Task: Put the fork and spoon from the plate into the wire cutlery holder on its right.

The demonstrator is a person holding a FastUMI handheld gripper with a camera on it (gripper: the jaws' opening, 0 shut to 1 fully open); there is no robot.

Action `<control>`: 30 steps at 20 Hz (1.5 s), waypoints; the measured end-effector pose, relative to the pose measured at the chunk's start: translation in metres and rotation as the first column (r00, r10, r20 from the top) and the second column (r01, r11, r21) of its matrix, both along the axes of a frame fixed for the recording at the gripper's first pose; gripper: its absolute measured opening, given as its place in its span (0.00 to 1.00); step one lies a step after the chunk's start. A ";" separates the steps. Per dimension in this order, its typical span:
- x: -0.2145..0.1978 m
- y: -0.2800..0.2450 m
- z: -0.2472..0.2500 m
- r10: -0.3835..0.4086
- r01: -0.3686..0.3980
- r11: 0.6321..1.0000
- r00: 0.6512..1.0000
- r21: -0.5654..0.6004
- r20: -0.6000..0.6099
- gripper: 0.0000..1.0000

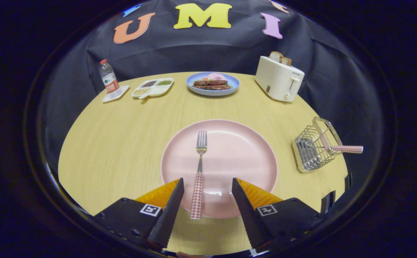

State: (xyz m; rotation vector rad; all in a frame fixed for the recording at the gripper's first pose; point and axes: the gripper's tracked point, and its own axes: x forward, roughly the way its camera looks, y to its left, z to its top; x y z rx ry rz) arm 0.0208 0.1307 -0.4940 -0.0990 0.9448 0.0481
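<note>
The tool (207, 184) is open, its two fingers spread wide apart over the near rim of the pink plate (244, 150), and it grips nothing. The fork (199, 168) lies on the plate between the fingers, nearer to the left one, with its tines pointing away and its red-checked handle reaching over the near rim of the plate. Neither finger touches it.

The wire cutlery holder (310, 150) stands on the round wooden worktop (122, 143) to the right of the plate, apart from it and close to the worktop's edge. A utensil with the same red-checked handle (348, 149) sits in the holder, its handle sticking out to the right over the rim; its head is hidden, so I cannot tell if it is the spoon.

Nothing stands on the worktop between the plate and the holder. At the far side there are, from left to right, a water bottle (108, 79) on a white coaster (116, 94), a divided tray (153, 87) with small foods, a blue plate with food (212, 84), and a white toaster (278, 79) with bread slices in it.
</note>
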 end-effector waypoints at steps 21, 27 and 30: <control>0.019 -0.009 -0.002 0.014 -0.016 1.000 0.998 -0.023 -0.061 0.03; 0.029 -0.038 0.050 0.078 -0.079 0.997 0.995 -0.022 -0.055 0.03; 0.034 -0.056 0.076 0.109 -0.110 0.994 0.993 -0.022 -0.041 0.03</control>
